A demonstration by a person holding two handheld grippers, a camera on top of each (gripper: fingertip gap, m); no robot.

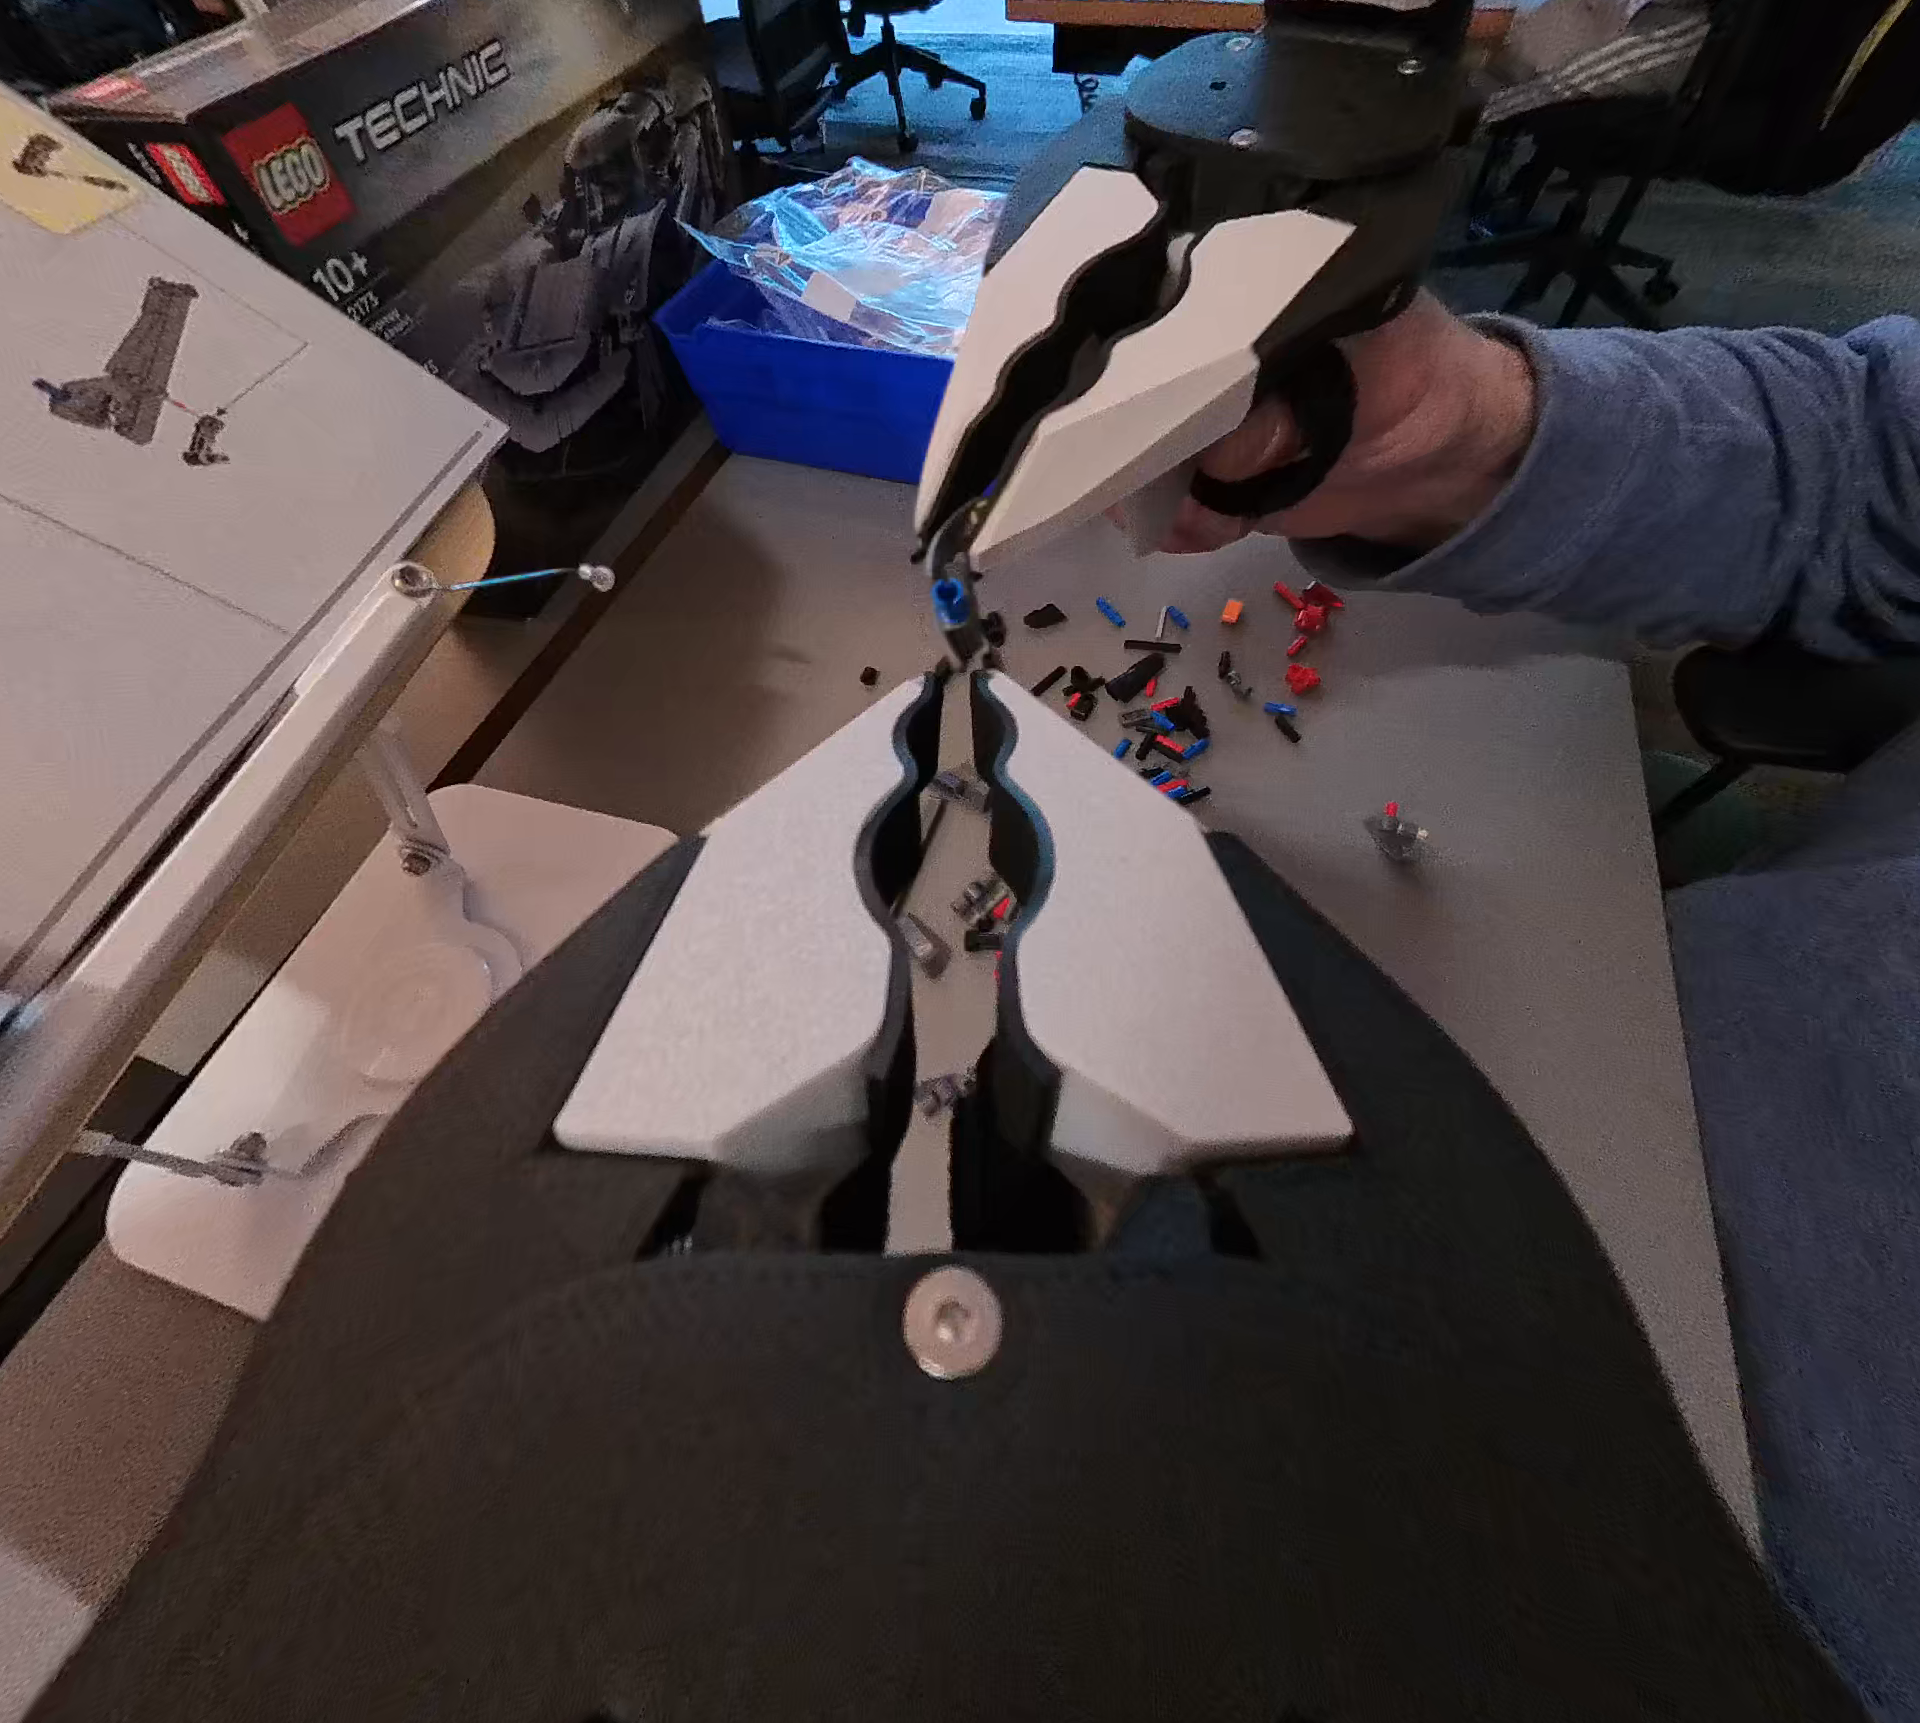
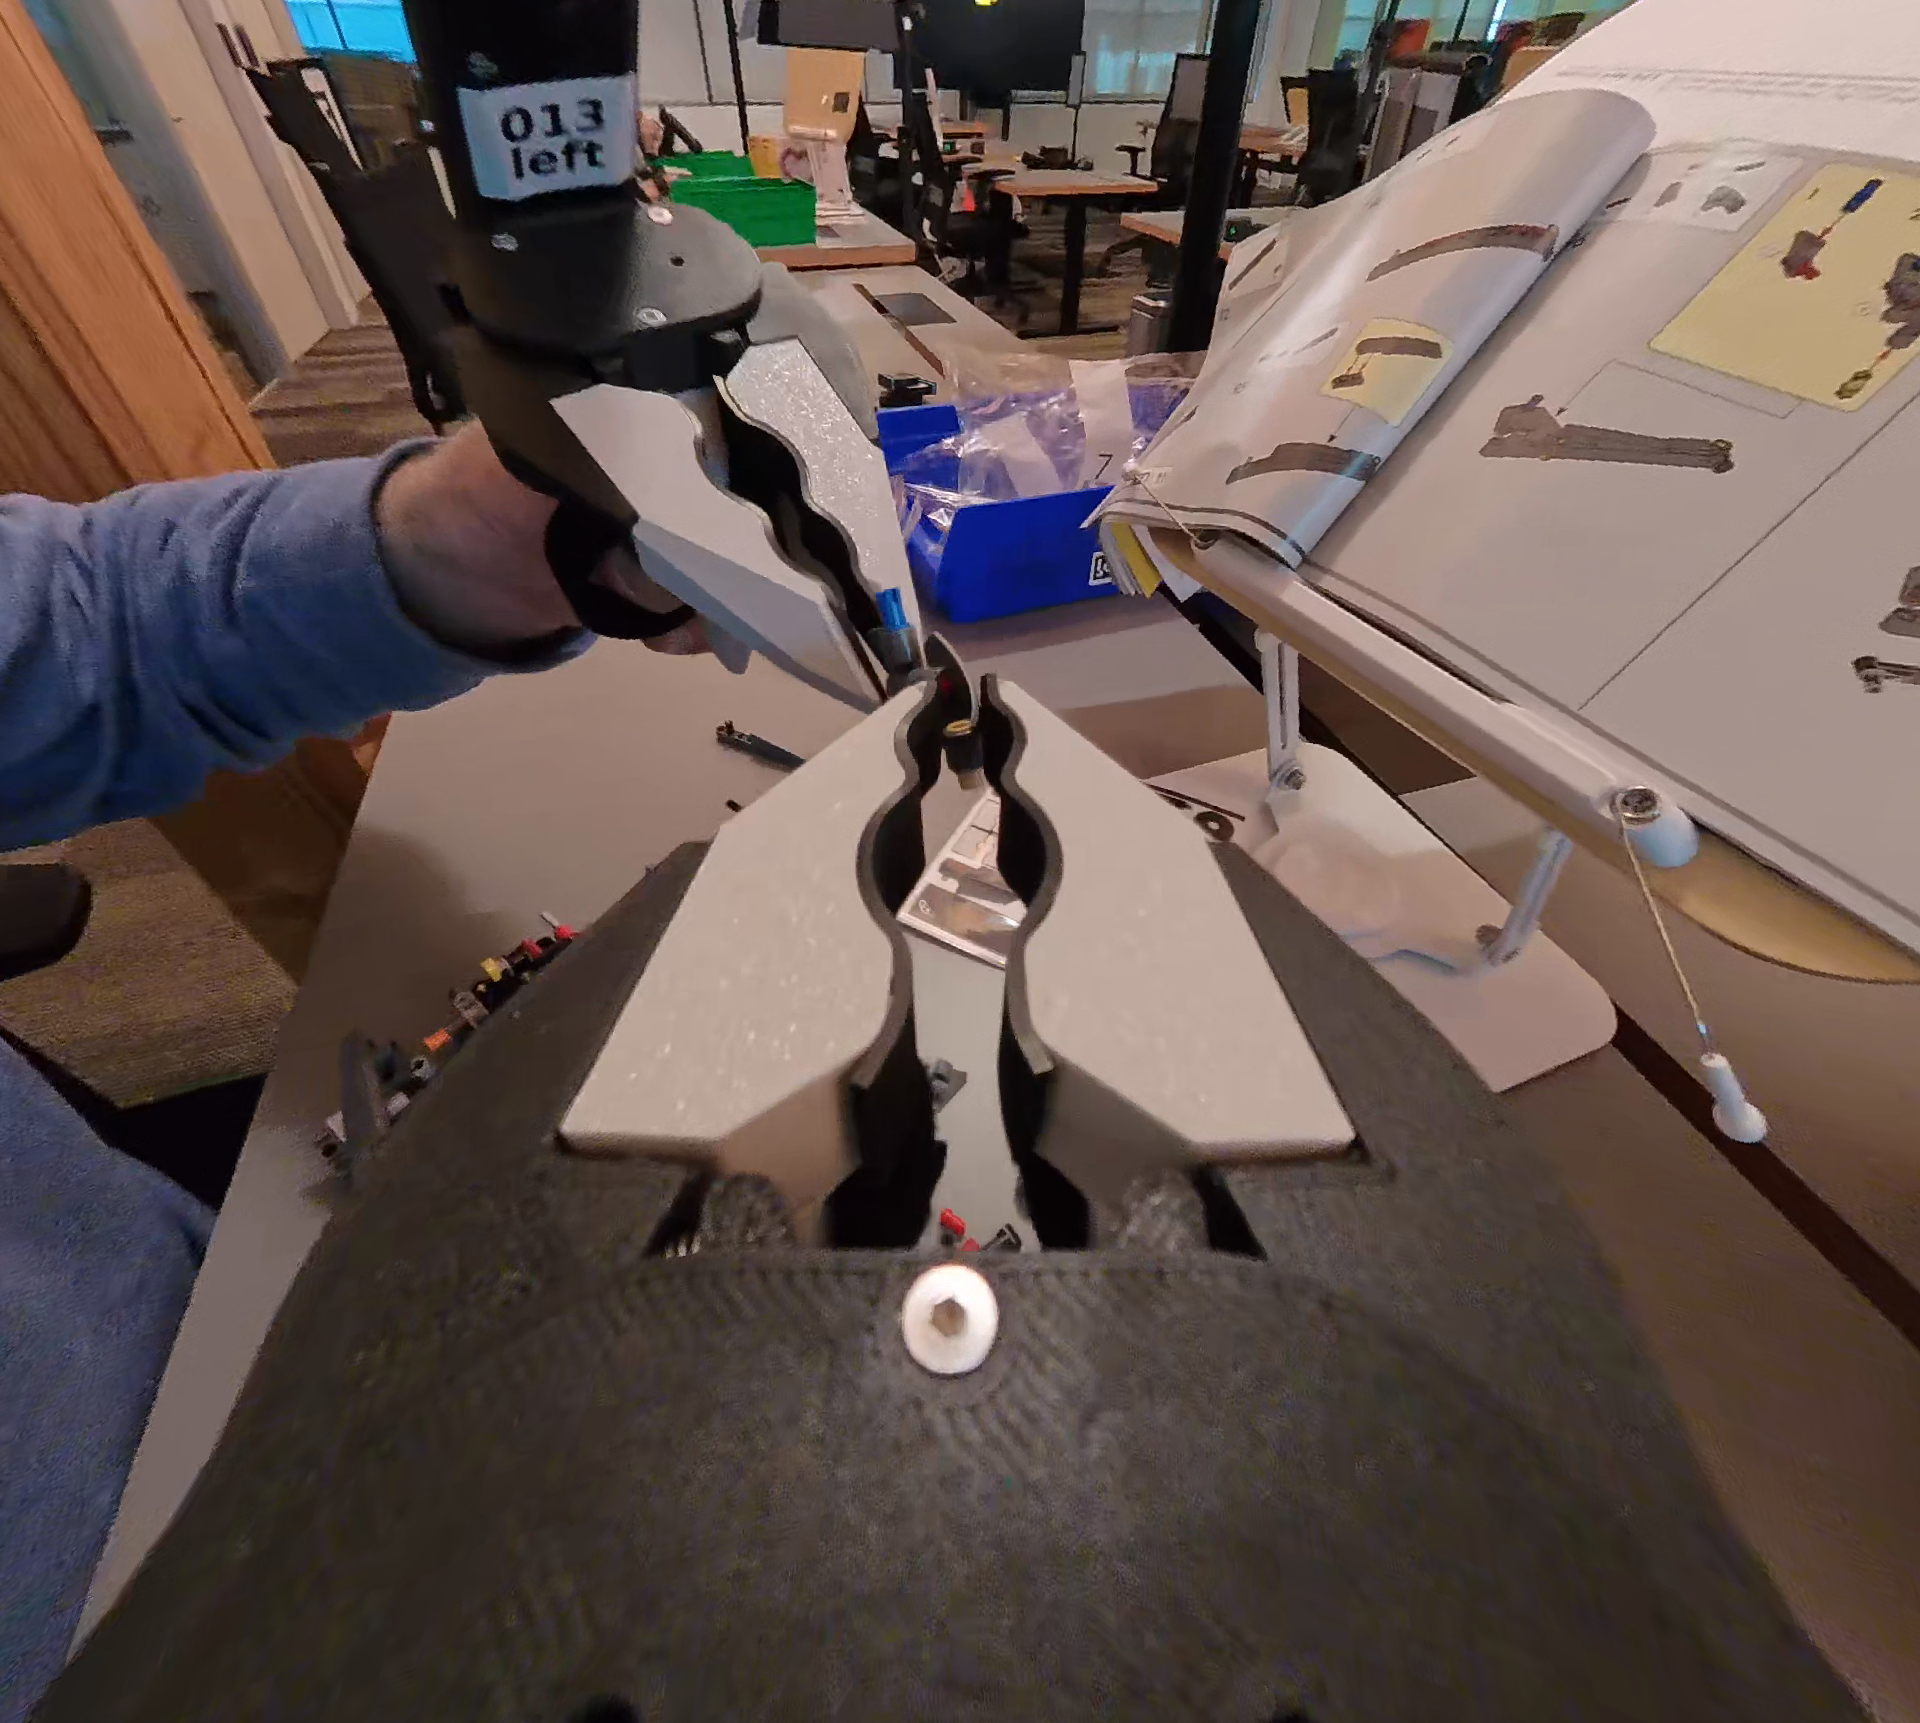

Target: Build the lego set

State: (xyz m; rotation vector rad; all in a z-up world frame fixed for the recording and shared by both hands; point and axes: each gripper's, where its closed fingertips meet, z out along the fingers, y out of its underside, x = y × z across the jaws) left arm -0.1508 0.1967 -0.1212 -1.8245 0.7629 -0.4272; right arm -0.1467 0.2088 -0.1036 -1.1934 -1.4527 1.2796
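Left gripper (image 1: 957,681) and right gripper (image 2: 951,688) both pinch one small lego assembly (image 1: 954,615) above the bare grey table (image 1: 748,634), loose pieces (image 1: 1164,717) nearby.

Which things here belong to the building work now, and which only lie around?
In use:
left gripper
right gripper
small blue-and-black brick assembly
open paper instruction book

Lying about:
dark cardboard set box
blue plastic bin
scattered loose bricks

Desk middle: crowded by scattered small black, red and blue plastic pieces (image 1: 1164,707).
Far edge: blocked by a blue plastic bin (image 1: 805,385) stuffed with clear bags.
Left edge: overhung by a tilted white book stand (image 1: 312,738) carrying an open instruction booklet (image 1: 156,447).
Near right corner: bare grey desk (image 1: 1507,998) left open, one small grey piece (image 1: 1397,832) excepted.
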